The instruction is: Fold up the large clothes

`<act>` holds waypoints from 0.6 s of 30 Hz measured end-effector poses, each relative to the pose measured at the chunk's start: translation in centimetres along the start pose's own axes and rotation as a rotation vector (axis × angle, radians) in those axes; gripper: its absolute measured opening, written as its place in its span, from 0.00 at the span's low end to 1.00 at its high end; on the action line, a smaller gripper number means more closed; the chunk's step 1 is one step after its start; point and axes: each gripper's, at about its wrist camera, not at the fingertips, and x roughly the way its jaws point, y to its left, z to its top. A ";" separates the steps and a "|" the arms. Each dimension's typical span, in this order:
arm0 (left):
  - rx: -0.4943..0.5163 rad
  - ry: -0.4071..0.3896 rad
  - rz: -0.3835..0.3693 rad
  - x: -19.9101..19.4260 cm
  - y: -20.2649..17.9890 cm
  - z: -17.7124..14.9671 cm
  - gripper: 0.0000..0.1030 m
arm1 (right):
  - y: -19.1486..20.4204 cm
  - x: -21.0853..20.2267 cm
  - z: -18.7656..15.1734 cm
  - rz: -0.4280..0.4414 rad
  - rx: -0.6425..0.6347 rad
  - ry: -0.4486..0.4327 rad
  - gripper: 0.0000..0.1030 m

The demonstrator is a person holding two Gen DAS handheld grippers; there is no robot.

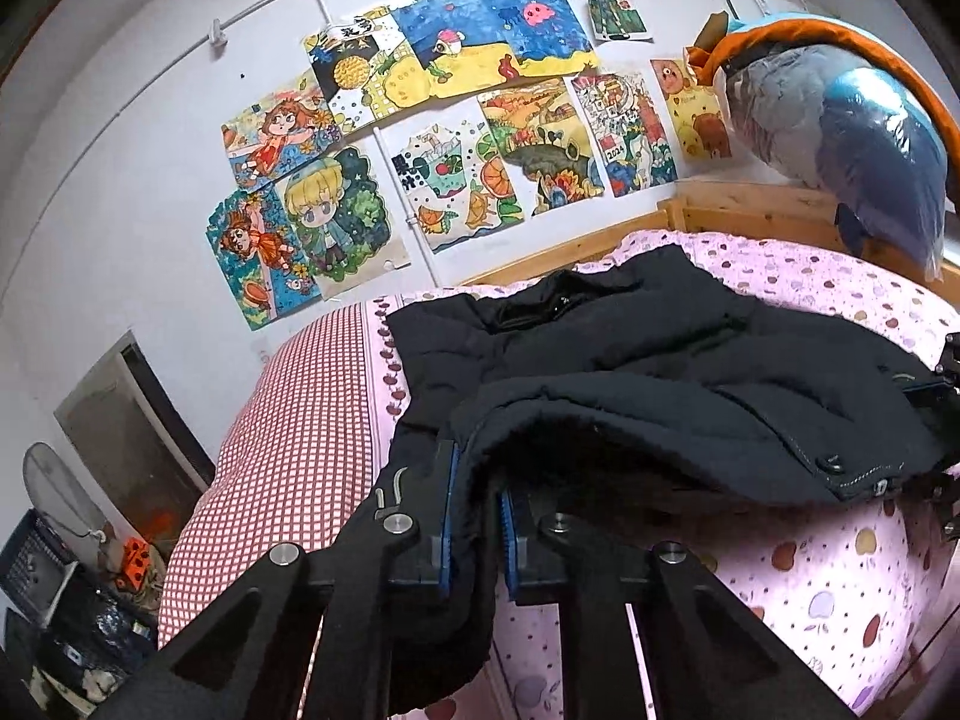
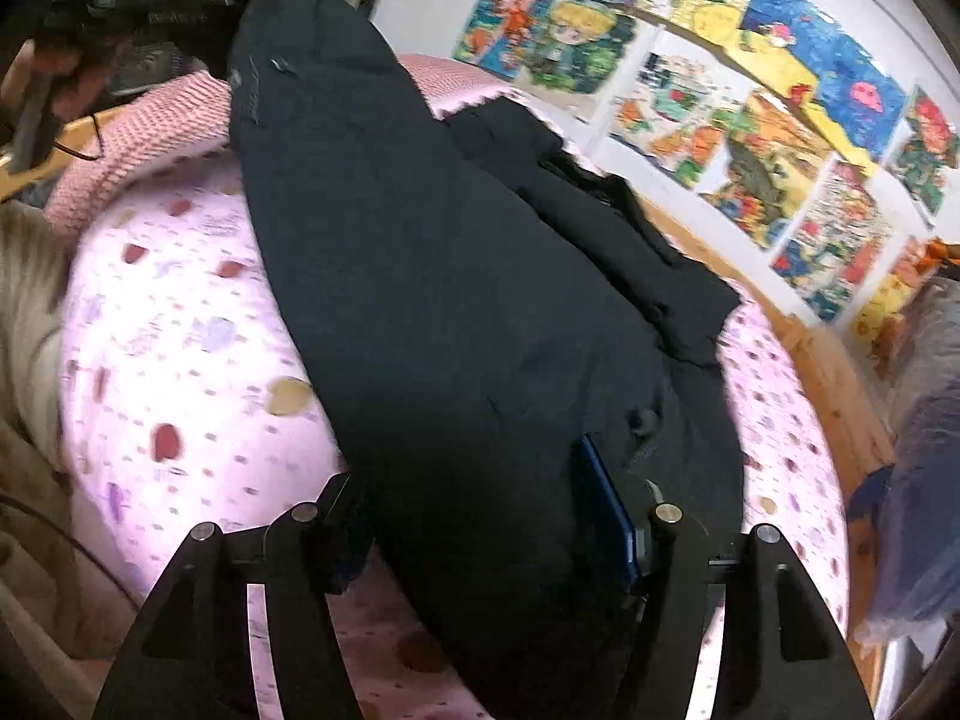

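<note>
1. The left gripper (image 1: 479, 519) was clenched on a fold of the black padded jacket (image 1: 660, 360), with the cloth pinched between its blue pads (image 1: 447, 510) and a bunched end hanging down below the fingers.
2. Ahead of that gripper, the jacket lay across the pink patterned bedspread (image 1: 828, 570), its lower hem lifted and doubled back toward the collar, with snap buttons showing along the raised edge to the right.
3. The right gripper (image 2: 480, 516) grasped a thick part of the same jacket (image 2: 420, 300); its jaws stood wide around the bulk, and one blue pad (image 2: 606, 504) pressed against the cloth on the right side.
4. From the right gripper, the jacket stretched forward and up to the left, toward the other gripper seen at the far top left.
5. Beyond the bed, coloured drawings (image 1: 456, 120) covered the white wall.
6. Left of the left gripper lay a red-checked cover (image 1: 288, 450).
7. The right wrist view was blurred.
</note>
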 end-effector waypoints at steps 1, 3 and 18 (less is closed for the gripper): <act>-0.003 0.000 -0.005 0.0 0.1 0.1 0.11 | -0.3 -0.2 0.0 -0.017 0.018 -0.003 0.55; -0.018 -0.002 -0.027 0.1 0.4 0.3 0.11 | -0.8 -1.1 0.3 -0.060 0.050 -0.024 0.45; -0.118 0.058 0.011 3.9 2.7 4.5 0.11 | -6.1 -2.3 9.1 -0.223 0.107 -0.117 0.13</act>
